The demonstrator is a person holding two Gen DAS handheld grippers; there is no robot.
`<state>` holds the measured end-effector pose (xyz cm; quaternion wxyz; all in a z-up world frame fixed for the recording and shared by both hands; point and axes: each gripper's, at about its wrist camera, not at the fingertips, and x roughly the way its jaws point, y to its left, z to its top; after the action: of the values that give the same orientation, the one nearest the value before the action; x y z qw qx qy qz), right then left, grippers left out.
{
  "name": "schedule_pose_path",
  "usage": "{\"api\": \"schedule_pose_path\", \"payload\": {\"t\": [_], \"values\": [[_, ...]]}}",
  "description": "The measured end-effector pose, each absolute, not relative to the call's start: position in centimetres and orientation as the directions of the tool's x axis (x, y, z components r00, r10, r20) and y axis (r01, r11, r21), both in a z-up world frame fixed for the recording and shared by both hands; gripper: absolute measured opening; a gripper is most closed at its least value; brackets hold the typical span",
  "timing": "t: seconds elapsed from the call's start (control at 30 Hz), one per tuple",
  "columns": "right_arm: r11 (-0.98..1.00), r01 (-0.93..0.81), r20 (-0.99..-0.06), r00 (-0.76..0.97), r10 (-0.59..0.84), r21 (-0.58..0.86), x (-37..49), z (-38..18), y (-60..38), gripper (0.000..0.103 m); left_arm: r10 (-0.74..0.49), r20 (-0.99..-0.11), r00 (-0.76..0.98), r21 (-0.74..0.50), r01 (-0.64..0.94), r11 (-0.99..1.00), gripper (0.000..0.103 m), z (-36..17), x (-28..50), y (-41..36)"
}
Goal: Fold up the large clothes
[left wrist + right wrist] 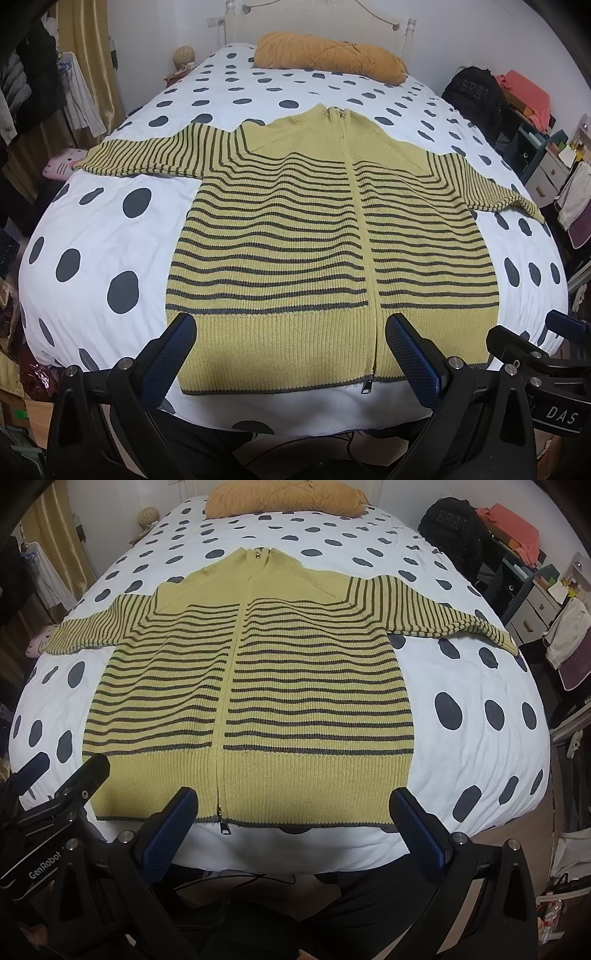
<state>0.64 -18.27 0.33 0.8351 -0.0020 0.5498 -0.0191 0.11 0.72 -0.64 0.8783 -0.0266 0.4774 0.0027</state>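
Just beyond both wide-apart grippers, left gripper [291, 354] and right gripper [295, 825], flat striped cardigan [314, 236].

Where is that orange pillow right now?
In both views the orange pillow lies at the far end of the bed, against the headboard, beyond the cardigan's collar.

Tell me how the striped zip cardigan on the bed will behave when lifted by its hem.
The cardigan looks like a thick ribbed knit, so it will probably sag limply. Its spread sleeves would likely trail. The closed zipper should keep both front halves together.
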Motion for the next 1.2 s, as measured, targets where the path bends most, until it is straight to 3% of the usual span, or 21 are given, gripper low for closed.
{"api": "schedule_pose_path", "payload": {"t": [1.2], "values": [[1.0, 0.014, -0.923, 0.385, 0.008, 0.014, 0.7, -0.4, -18.4, 0.103, -0.069, -0.857, 0.51, -0.088, -0.014, 0.996, 0.102, -1.8, 0.4, 0.9]]}}
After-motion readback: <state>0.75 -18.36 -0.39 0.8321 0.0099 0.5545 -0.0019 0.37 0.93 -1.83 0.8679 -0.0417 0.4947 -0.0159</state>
